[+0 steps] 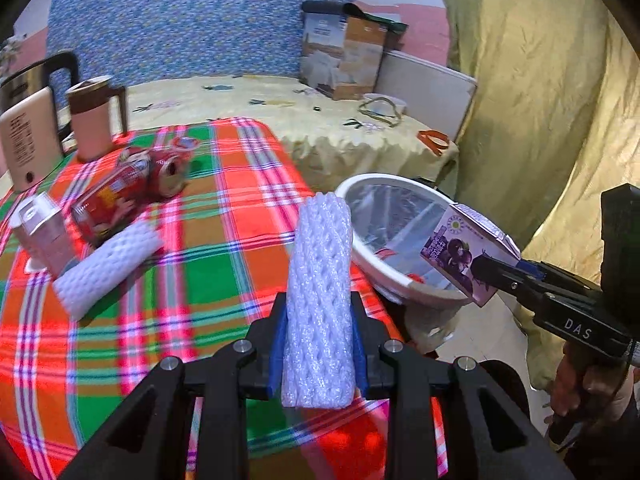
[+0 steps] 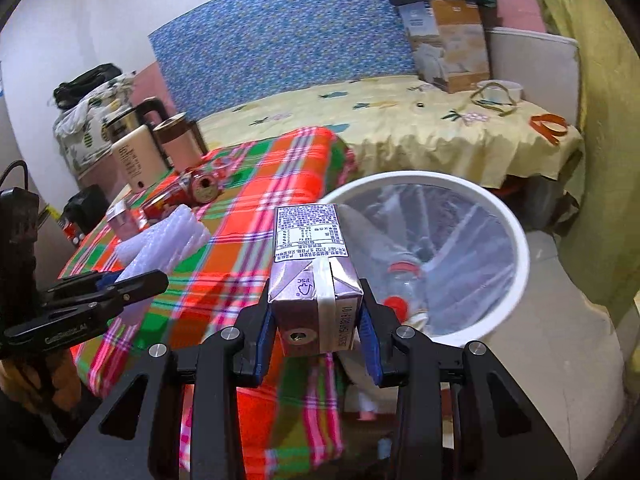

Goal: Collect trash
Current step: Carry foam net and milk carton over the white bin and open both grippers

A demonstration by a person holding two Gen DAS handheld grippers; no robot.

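Foam sleeve (image 1: 319, 300) clamped between left jaws; carton (image 2: 314, 280) between right jaws.

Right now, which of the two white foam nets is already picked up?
The upright foam net clamped in the left hand-held gripper. The other foam net lies flat on the plaid tablecloth, untouched.
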